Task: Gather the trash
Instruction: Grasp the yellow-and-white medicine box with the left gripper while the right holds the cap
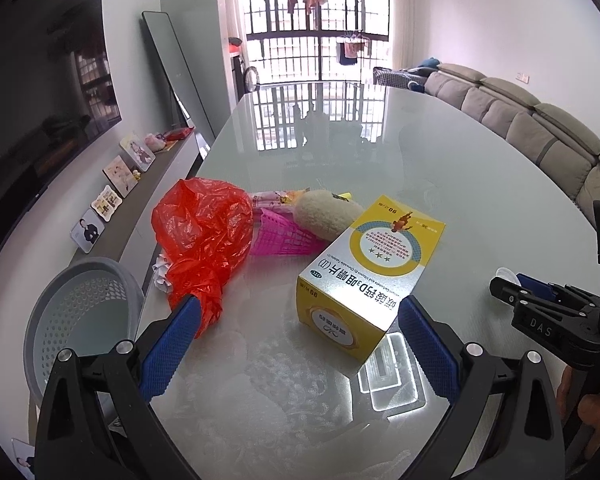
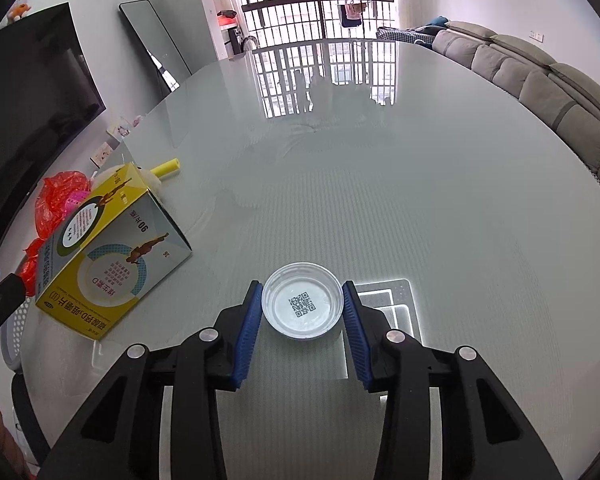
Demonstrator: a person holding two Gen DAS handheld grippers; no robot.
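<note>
My left gripper (image 1: 296, 312) is open over the glass table (image 1: 380, 152), its fingers either side of the near end of a yellow and silver medicine box (image 1: 364, 272). A crumpled red plastic bag (image 1: 204, 240) touches its left finger. A pink mesh piece (image 1: 284, 236) and a cream fluffy object (image 1: 324, 216) lie behind. My right gripper (image 2: 303, 300) is shut on a small white plastic lid with a QR code (image 2: 302, 305), just above the table. The box (image 2: 104, 256) and the bag (image 2: 56, 204) lie to its left.
A grey perforated waste basket (image 1: 84, 320) stands off the table's left edge. White crumpled paper (image 1: 162, 274) lies by the bag. A yellow foam tube (image 2: 166, 169) lies behind the box. My right gripper shows at the right in the left wrist view (image 1: 512, 284). A sofa (image 1: 540, 128) lines the right wall.
</note>
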